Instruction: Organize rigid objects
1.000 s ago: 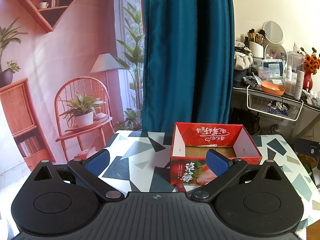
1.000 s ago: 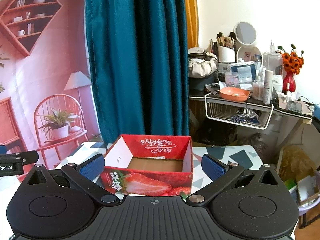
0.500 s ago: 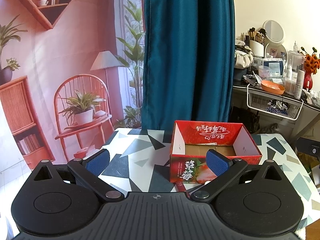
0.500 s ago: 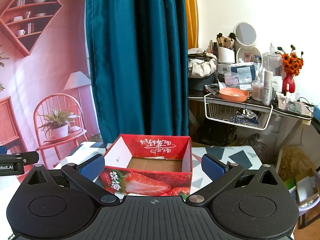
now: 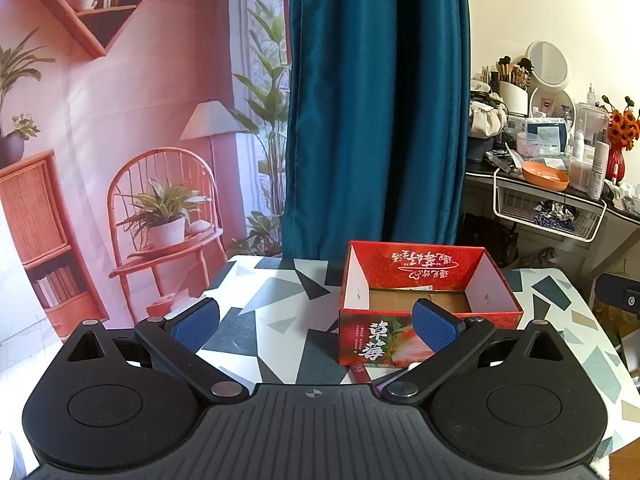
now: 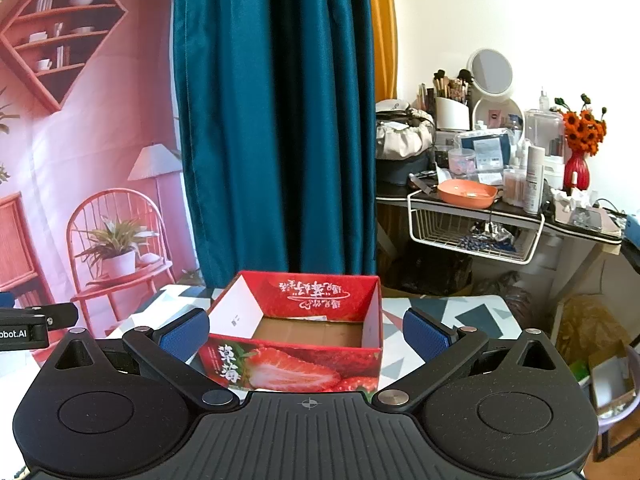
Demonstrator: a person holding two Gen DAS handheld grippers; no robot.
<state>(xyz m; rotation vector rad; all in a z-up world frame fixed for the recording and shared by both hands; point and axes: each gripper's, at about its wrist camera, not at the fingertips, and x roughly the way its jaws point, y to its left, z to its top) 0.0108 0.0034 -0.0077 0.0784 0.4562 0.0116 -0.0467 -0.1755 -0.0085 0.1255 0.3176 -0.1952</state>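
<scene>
Strawberry box (image 6: 296, 344) is sitting open-topped near the table's (image 5: 272, 320) far edge; left gripper (image 5: 316, 322) and right gripper (image 6: 306, 330) are hovering spread wide, holding nothing.

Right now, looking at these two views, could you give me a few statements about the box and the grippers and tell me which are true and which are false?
1. The strawberry box stands open at the top. True.
2. The left gripper is shut on a red item. False: its fingers are spread and hold nothing.
3. The box sits on the patterned table. True.
4. The right gripper is clamped on the box wall. False: its fingers are spread wide, one on each side of the box in view, gripping nothing.
5. An orange bowl rests on the cluttered side desk. True.
</scene>
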